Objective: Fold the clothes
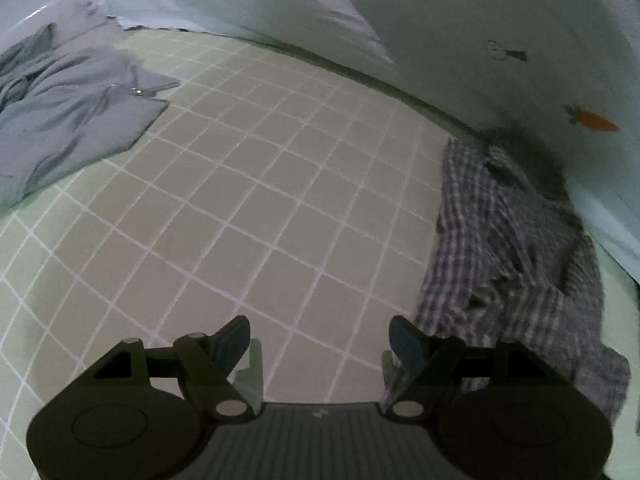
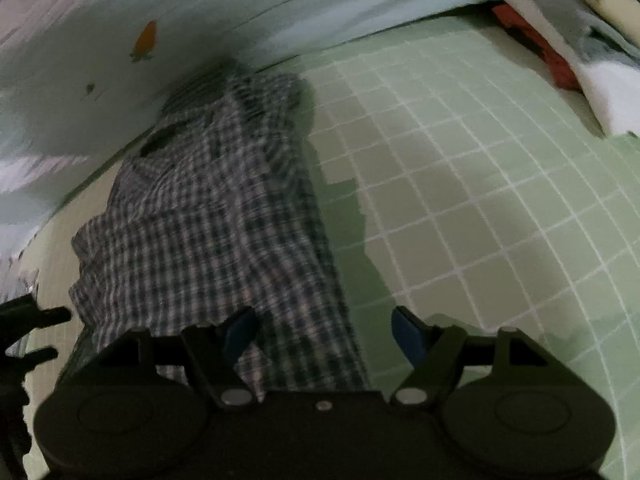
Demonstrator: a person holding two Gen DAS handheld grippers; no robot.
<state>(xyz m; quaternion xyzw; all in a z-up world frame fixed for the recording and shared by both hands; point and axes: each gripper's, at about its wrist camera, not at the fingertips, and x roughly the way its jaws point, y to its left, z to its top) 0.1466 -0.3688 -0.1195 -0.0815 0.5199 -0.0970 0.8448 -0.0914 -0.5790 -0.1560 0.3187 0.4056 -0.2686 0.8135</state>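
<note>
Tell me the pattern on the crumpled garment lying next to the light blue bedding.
A small dark-and-white check on the crumpled garment; clearest in the right wrist view.

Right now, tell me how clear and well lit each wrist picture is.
Left wrist view: dim, fisheye-bent grid on the green sheet, checked shirt softly blurred. Right wrist view: dim too, heavier smear on the checked shirt, blocky-edged shadow across the sheet.

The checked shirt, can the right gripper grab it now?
Probably yes. The right gripper is open just above the checked shirt, which lies rumpled on the green grid sheet with nothing covering it.
</note>
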